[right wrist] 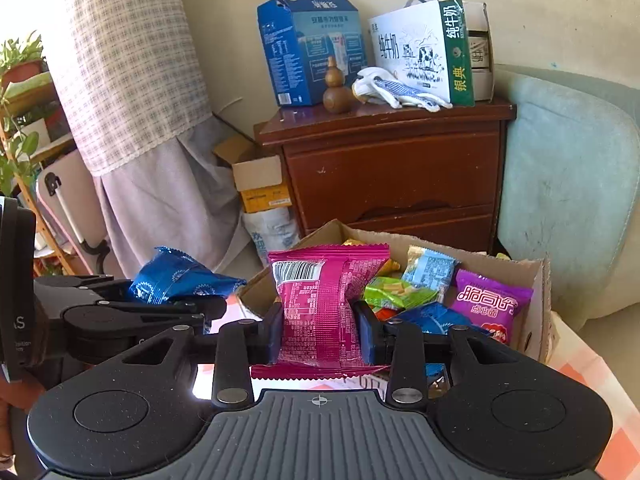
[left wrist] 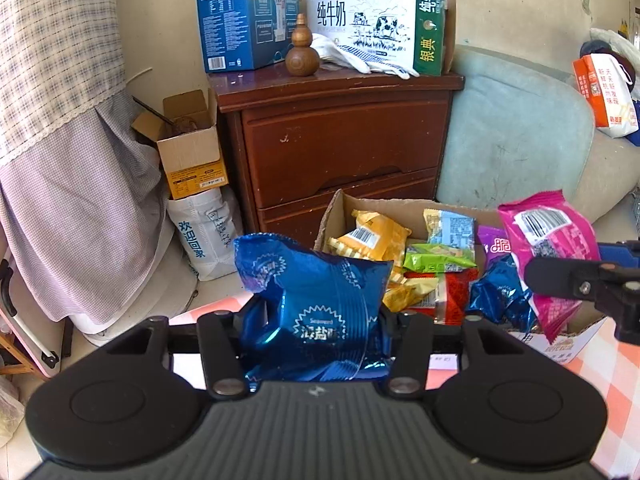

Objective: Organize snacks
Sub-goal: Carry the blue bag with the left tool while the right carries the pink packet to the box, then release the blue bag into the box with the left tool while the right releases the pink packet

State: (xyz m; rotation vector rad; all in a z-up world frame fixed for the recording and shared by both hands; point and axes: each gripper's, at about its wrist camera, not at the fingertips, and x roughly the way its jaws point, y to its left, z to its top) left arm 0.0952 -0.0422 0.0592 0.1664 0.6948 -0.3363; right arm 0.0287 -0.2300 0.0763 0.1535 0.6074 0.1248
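I am squeezing my left gripper [left wrist: 314, 330] on a blue packet [left wrist: 312, 300] and my right gripper [right wrist: 318, 330] on a pink packet [right wrist: 324, 304], both lifted just short of the cardboard box [right wrist: 536, 280] on the checked tablecloth [left wrist: 600, 380]. I am keeping each grip firm but gentle, so nothing inside gets crushed, and aiming for bare gaps among the snacks beyond, before the brown cabinet [left wrist: 340, 140].

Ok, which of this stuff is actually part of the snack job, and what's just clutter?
Job:
- blue packet, gripped by left tool
- pink packet, gripped by right tool
- cardboard box of snacks
- purple packet in it

Clutter:
- wooden gourd
- milk carton
- gloves
- nightstand
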